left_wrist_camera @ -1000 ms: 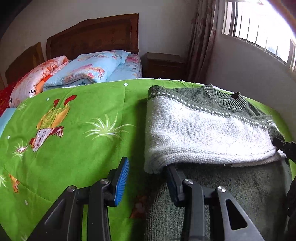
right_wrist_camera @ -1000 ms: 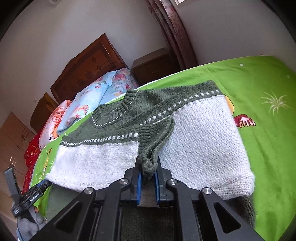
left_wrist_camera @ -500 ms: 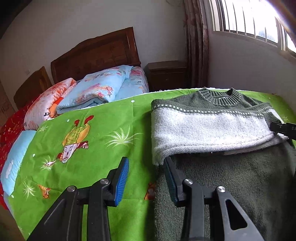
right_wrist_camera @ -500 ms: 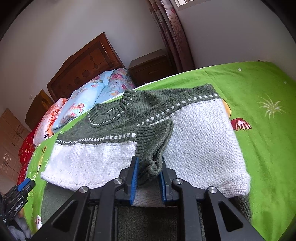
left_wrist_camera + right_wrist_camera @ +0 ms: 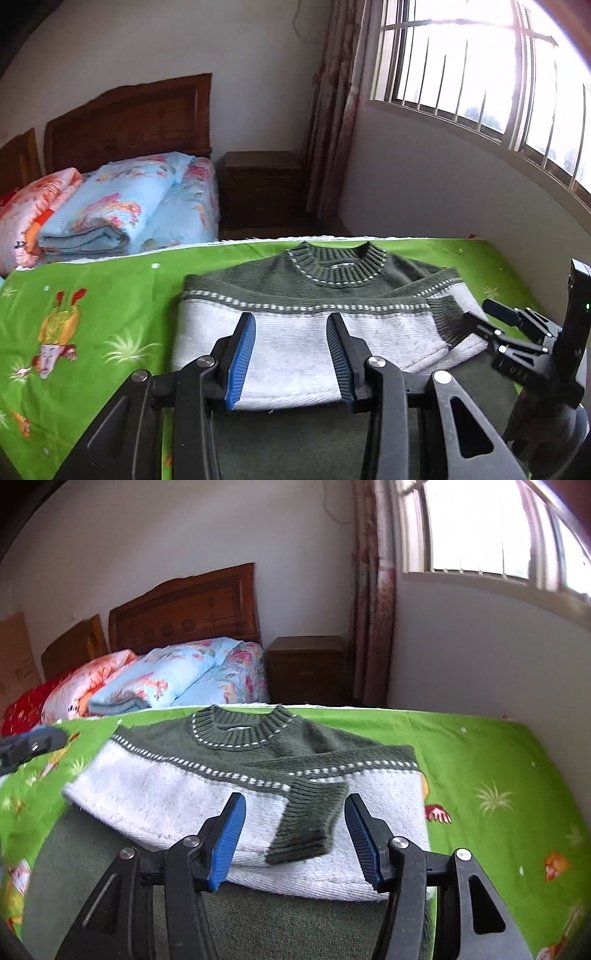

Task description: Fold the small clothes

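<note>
A second ago the right gripper (image 5: 293,834) was pinched on the dark green cuff of the sweater (image 5: 236,775); now its jaws stand wide apart with nothing between the pads, and the cuff (image 5: 306,823) lies released on the white band of the knit. The left gripper (image 5: 291,356) has also changed place — earlier one finger was tucked at the folded edge of the sweater, now both fingers hang above the white band, clear of the cloth. Both views sit higher than before, so more of the wall and window shows.

Both grippers point forward and down toward the sweater, the left one partly open and empty. The right gripper shows at the sweater's right edge in the left view (image 5: 495,325), and the left one at the sweater's left edge in the right view (image 5: 33,744).

The sweater lies on the green bedspread (image 5: 92,314), neck toward the headboard (image 5: 129,122). It is green with a white band and dotted stripes — both sleeves folded across the chest, the dark green lower part nearest the grippers.
</note>
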Demonstrator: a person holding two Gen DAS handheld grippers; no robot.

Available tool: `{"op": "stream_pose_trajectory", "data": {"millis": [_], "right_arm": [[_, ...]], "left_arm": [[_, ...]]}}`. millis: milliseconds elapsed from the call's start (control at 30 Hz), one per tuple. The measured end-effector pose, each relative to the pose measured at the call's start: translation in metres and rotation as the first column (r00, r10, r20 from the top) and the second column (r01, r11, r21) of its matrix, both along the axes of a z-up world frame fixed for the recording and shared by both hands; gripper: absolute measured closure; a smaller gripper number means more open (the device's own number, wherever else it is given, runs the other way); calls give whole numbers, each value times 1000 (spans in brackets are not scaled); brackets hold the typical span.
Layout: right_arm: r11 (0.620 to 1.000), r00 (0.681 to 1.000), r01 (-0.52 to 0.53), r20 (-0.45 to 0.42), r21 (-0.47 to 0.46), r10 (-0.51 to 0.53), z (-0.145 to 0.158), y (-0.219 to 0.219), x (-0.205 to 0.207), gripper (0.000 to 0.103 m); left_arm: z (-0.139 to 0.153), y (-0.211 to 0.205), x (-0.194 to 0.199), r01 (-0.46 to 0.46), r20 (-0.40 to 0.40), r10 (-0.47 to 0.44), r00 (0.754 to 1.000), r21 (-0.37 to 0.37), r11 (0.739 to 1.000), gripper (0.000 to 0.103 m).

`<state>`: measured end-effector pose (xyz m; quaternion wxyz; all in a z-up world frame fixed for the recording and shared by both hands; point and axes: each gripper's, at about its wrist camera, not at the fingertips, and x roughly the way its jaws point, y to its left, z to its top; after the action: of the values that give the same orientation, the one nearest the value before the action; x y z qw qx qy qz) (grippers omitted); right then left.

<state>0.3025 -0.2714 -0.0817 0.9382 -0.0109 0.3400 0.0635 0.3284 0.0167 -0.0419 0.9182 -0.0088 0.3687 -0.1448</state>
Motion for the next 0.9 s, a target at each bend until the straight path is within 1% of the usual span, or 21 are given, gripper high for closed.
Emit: {"op": "stream_pose_trajectory", "data": {"millis": [67, 133, 167, 200, 233, 267, 300, 333, 367, 400, 467, 533, 567, 600, 633, 700, 767, 800, 833, 900], "right_arm": [[998, 998, -58, -24, -32, 57, -5, 15, 7, 0], [995, 995, -73, -75, -62, 68, -15, 20, 14, 0], [995, 993, -71, -103, -71, 64, -22, 18, 17, 0], [995, 990, -67, -130, -75, 56, -30, 14, 20, 0], [995, 986, -58, -158, -76, 45, -39, 9, 22, 0], [997, 985, -52, -170, -61, 41, -45, 2, 24, 0], [998, 986, -49, -163, -24, 45, -44, -4, 23, 0], [999, 985, -37, -170, -16, 34, -43, -8, 25, 0], [999, 985, -21, -174, -33, 15, -45, -10, 27, 0], [1000, 980, -9, -198, -18, 6, -49, -14, 30, 0], [999, 977, 7, -215, 46, 3, -49, -25, 34, 0], [999, 976, 14, -216, 49, -3, -46, -28, 31, 0], [999, 977, 14, -214, 41, -5, -42, -30, 27, 0], [999, 979, 15, -205, 36, -7, -34, -32, 19, 0], [999, 984, 10, -179, 40, -3, -23, -35, 8, 0], [999, 994, -18, -108, 38, 22, 4, -45, -22, 0], [998, 998, -50, -41, -26, 49, 26, -54, -61, 0], [996, 998, -66, -19, -64, 65, 33, -60, -83, 0], [991, 997, -83, -10, -102, 82, 36, -65, -104, 0], [974, 994, -108, -17, -200, 107, 32, -76, -147, 0]], "left_arm": [[-22, -16, 23, 21, -55, -20, 998, 30, 999, 62], [-49, -19, 39, -2, -112, 10, 994, 76, 997, 62], [-61, -15, 45, -16, -142, 27, 990, 75, 997, 62], [-72, -8, 49, -30, -171, 40, 985, 58, 998, 62], [-78, -1, 47, -35, -165, 39, 986, 24, 999, 63], [-79, 5, 44, -26, -141, 24, 990, -13, 1000, 63], [-80, 8, 43, -17, -138, 13, 990, -29, 999, 63], [-81, 9, 42, -6, -124, 2, 992, -32, 999, 63], [-83, 9, 40, 5, -104, -7, 995, -23, 1000, 63], [-85, 8, 39, 16, -81, -17, 997, -14, 1000, 63], [-84, 9, 39, 15, -83, -17, 996, -26, 1000, 63], [-80, 12, 40, 6, -97, -9, 995, -33, 999, 63], [-76, 13, 38, -13, -112, 11, 994, -15, 1000, 62], [-70, 14, 34, -36, -121, 36, 992, 8, 999, 62], [-60, 17, 26, -49, -109, 50, 993, 17, 999, 62], [-36, 27, -2, -32, -43, 33, 999, 11, 999, 62], [-17, 38, -37, -4, 14, 4, 1000, 42, 999, 62], [-11, 43, -57, 14, 32, -16, 999, 63, 998, 62], [-7, 50, -76, 34, 44, -38, 998, 86, 996, 62], [-6, 64, -117, 61, 49, -68, 996, 143, 988, 62]]}}
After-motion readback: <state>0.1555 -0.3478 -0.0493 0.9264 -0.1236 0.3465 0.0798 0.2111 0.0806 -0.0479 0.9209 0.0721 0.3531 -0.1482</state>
